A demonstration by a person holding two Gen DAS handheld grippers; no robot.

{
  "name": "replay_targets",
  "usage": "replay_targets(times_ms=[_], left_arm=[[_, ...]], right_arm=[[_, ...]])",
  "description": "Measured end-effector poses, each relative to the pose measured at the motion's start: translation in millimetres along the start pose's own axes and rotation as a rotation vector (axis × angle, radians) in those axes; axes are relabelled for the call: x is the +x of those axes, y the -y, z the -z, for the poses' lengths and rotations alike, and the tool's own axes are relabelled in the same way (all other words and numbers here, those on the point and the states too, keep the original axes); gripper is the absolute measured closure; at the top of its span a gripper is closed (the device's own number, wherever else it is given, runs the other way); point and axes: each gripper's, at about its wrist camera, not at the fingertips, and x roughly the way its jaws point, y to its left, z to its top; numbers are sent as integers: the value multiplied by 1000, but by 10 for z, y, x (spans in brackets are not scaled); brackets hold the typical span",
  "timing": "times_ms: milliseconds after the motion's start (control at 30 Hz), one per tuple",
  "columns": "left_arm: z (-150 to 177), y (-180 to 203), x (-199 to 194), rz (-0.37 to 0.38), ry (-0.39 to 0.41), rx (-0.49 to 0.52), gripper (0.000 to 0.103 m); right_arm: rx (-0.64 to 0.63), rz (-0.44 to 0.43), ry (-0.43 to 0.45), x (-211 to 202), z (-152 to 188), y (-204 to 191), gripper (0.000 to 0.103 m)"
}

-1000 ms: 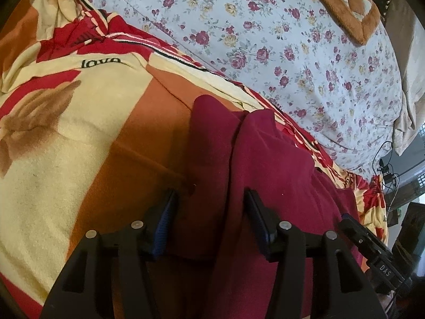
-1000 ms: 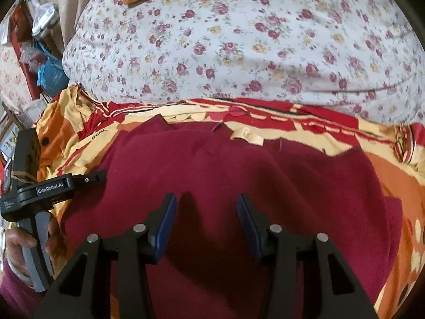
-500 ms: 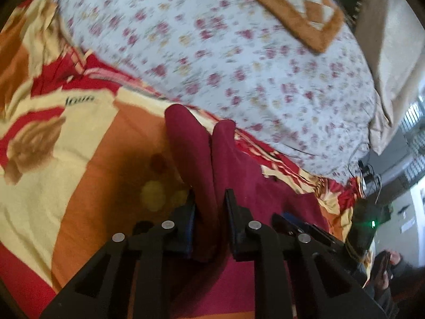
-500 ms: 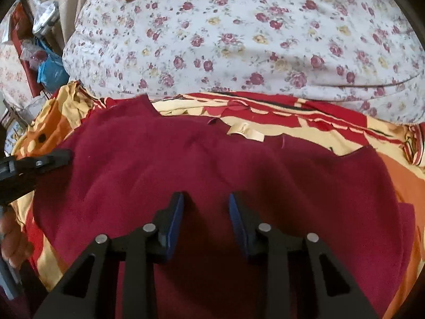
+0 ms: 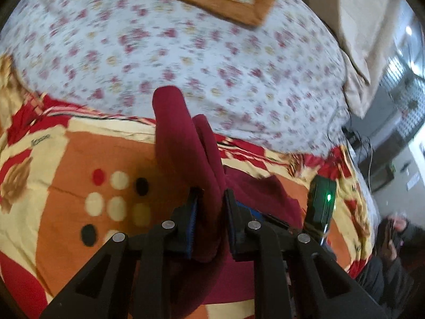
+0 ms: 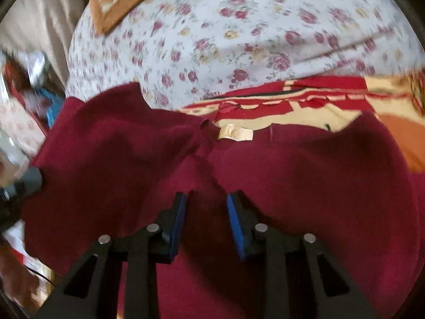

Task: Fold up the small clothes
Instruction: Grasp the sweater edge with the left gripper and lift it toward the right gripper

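Patterned orange, cream and red blanket (image 5: 66,164) covers the lower frame, with a rounded floral quilt (image 5: 186,53) bulging across the top. At centre the left gripper (image 5: 209,212) pinches a raised, soft fold of the maroon garment (image 5: 183,146). In the right view the right gripper (image 6: 205,212) sits clamped on the maroon cloth, whose cream neck label (image 6: 235,134) shows mid-frame.

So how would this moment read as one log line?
left tongs: clamped on maroon garment, lifted | right tongs: gripping garment | fold: underway
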Motion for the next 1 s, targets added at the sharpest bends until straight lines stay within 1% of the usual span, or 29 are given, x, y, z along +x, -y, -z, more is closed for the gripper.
replay_targets(times_ms=[67,100,133,167,200,233,300,367,433,500,567,667,733,767,800,833,867,900,1000], left_arm=[[19,218,106,20,-25,40,99],[36,296,158,37,-38,54,103],[67,388,244,51,-61,69,103],[103,456,332,61,-81,79,103],[140,508,435,68,-103,89,103],[177,535,512,64,-120,89,103],[274,543,714,50,-181,67,103],[324,543,738,60,-196,62,103],[333,544,674,63,-190,68,103],[305,552,548,82,-168,83,103],[283,542,416,74,-145,85,103],[291,499,195,76,-108,97,103],[303,446,-25,30,-45,127,99],[308,383,-124,-1,-5,127,97],[306,298,-203,-25,29,108,97],[303,222,-255,-33,48,86,96],[303,110,-305,-32,66,50,96],[299,-35,-350,-27,76,5,93],[322,-498,-380,-48,90,-119,78]], right_arm=[[99,-72,43,-109,8,142,69],[181,-136,76,-191,22,267,66],[237,-183,97,-241,35,355,63],[321,-248,129,-299,65,489,51],[397,-317,165,-347,107,617,45],[443,-377,188,-358,130,696,45],[527,-479,214,-352,188,849,44],[550,-517,212,-339,204,894,44],[525,-520,186,-328,181,866,43],[487,-508,166,-312,141,800,40],[471,-498,165,-293,115,772,37],[468,-491,168,-309,123,787,37],[450,-492,159,-317,115,766,34],[442,-487,153,-311,107,758,33],[432,-476,146,-305,102,745,33],[428,-464,143,-303,101,742,33],[426,-452,142,-299,100,728,33],[420,-439,142,-300,99,714,33],[349,-351,92,-266,67,578,33]])
